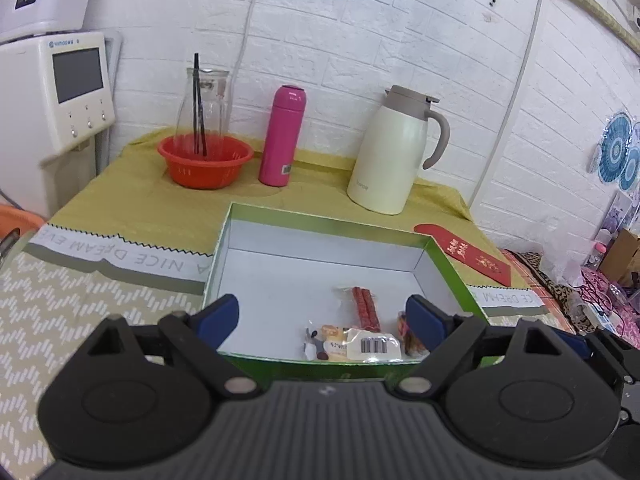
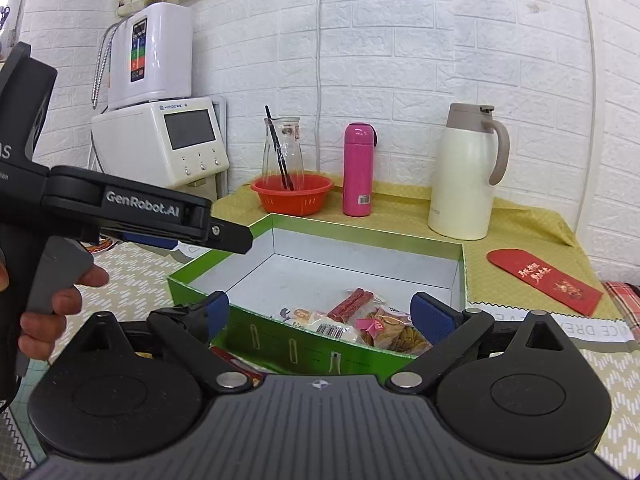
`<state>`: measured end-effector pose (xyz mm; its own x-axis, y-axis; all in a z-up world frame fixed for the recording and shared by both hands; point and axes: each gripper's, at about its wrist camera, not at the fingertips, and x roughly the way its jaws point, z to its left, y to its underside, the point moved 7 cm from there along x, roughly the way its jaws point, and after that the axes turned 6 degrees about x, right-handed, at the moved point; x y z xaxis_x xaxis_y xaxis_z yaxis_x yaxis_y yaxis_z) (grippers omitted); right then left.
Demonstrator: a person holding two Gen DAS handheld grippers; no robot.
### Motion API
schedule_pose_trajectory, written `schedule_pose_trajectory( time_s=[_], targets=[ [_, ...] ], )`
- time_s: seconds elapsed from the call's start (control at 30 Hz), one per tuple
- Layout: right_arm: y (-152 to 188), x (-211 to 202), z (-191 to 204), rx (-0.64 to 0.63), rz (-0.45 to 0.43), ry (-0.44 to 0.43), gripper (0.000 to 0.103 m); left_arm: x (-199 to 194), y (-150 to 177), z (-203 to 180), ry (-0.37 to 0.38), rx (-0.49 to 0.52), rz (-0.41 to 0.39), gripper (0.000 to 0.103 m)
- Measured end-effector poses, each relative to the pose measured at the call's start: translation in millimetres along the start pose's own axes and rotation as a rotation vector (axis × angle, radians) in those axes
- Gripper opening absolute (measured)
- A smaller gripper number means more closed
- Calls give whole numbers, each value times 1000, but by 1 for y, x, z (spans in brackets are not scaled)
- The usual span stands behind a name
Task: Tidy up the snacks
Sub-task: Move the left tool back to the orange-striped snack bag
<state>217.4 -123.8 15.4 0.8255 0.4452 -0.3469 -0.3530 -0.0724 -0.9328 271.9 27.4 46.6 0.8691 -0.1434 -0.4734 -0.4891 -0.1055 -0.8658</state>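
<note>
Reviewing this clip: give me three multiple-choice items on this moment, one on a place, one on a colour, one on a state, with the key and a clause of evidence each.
1. Where do the snack packets lie?
A. In the red basket
B. In the green box
C. On the red envelope

2. What colour is the slim bottle between the red basket and the cream jug?
A. Pink
B. Blue
C. Black

3. How do the right gripper jaws stand?
A. Shut on a packet
B. Shut on nothing
C. Open, holding nothing

Key: B, the packets sit at the near end of the green box; A, its body is plainly pink; C, the blue pads stand wide apart, with nothing gripped.
</note>
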Motion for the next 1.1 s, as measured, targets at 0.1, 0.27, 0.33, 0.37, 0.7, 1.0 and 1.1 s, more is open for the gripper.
schedule_pose_trajectory(
  time_s=[0.1, 0.27, 0.33, 0.37, 0.7, 1.0, 1.1],
  targets=[
    [0, -18, 5, -11, 7, 7, 103, -27, -1, -5, 11, 7, 8, 88],
    [1, -47, 18, -20, 6, 9, 103, -76, 9, -9, 13, 45, 35, 88],
    [5, -56, 26, -23, 5, -7, 103, -94, 18, -8, 16, 63, 40, 88],
    [9, -60, 29, -25, 8, -20, 103, -102, 24, -6, 22, 73, 44, 88],
    [69, -60, 95, -55, 167, -221, 103, -135, 109, 44, 56, -7, 147, 88],
    [99, -24, 150, -108, 241, -237, 103, -135, 140, 82, 69, -105, 173, 88],
    [97, -23, 160, -111, 222, -235, 103, -137, 138, 90, 76, -129, 152, 88]
  ],
)
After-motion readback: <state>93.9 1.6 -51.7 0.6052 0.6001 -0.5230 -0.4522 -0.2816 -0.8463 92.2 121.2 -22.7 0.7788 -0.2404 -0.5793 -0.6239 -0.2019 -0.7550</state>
